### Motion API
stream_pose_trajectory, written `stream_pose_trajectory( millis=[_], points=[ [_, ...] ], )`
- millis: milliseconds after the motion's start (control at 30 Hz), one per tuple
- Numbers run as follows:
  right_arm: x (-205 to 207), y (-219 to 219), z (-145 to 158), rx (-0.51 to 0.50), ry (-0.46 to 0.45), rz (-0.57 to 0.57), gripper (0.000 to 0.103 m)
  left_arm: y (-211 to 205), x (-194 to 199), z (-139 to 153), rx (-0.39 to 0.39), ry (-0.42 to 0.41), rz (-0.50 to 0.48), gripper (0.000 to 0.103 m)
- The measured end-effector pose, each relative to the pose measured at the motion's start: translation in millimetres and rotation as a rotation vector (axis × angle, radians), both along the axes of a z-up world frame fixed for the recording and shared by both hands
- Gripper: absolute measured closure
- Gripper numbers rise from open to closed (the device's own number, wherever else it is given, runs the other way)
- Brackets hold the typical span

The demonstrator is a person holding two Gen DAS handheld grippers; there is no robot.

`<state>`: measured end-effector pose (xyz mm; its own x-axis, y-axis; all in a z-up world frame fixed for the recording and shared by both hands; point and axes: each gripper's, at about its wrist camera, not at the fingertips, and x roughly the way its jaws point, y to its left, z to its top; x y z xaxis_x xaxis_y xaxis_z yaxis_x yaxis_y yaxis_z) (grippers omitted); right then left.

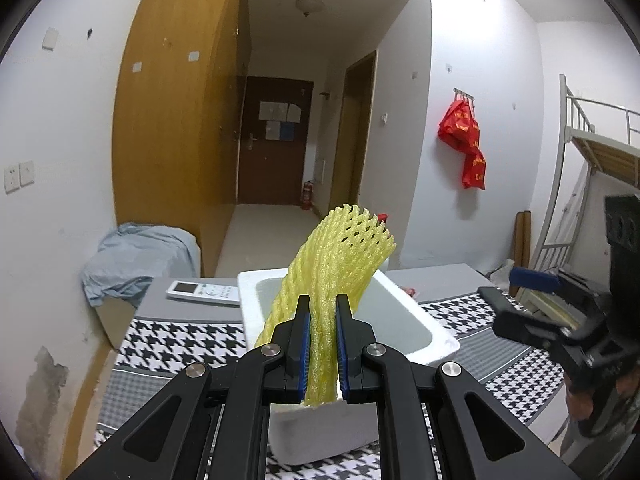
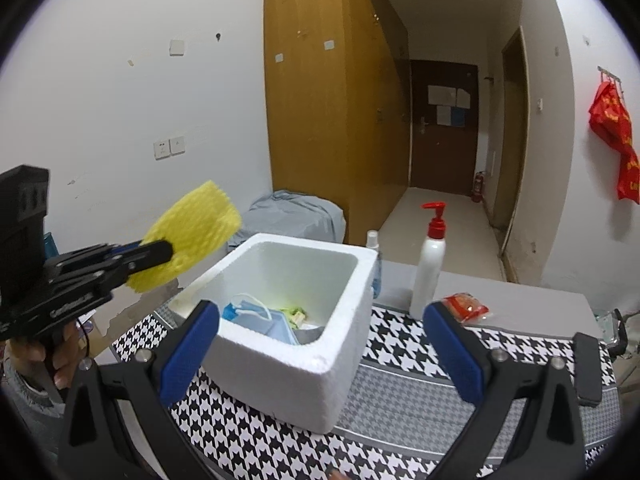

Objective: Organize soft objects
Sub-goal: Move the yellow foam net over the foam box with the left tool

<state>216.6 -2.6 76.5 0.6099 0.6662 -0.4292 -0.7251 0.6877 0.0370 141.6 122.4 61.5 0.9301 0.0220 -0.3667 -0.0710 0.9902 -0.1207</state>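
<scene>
Right wrist view: right gripper (image 2: 320, 340) wide open, empty, w/ foam box (image 2: 320, 364) between fingers; inside, blue masks (image 2: 256, 316), hidden from left view. Left gripper (image 1: 323, 344) clamps yellow foam net (image 1: 336, 256), held above box.

Seen along a right gripper (image 2: 320, 344) with blue-padded jaws spread wide apart, nothing between them. Straight ahead, a white foam box (image 2: 316, 364) on a houndstooth cloth (image 2: 400, 360), holding a blue face mask (image 2: 256, 316) and greenish scraps. At left, above the box's rim, a left gripper (image 2: 160, 254) clamped on a yellow foam net (image 2: 192, 232), gripped by a hand (image 2: 48, 356). Right of the box, upright, a white pump bottle (image 2: 429, 264) with red top; beside it, a red packet (image 2: 466, 306).
</scene>
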Motion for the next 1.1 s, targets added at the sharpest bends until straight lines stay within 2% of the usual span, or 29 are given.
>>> stream_pose_trajectory(
  millis=[400,1100],
  points=[
    [-14,-21,-7,0.009,0.013,-0.055,0.0,-11,31,-1,-0.031,0.062,-0.046,0.091],
    [-34,-66,-17,0.013,0.02,-0.172,0.0,-34,68,-14,-0.004,0.121,-0.05,0.091]
  ],
)
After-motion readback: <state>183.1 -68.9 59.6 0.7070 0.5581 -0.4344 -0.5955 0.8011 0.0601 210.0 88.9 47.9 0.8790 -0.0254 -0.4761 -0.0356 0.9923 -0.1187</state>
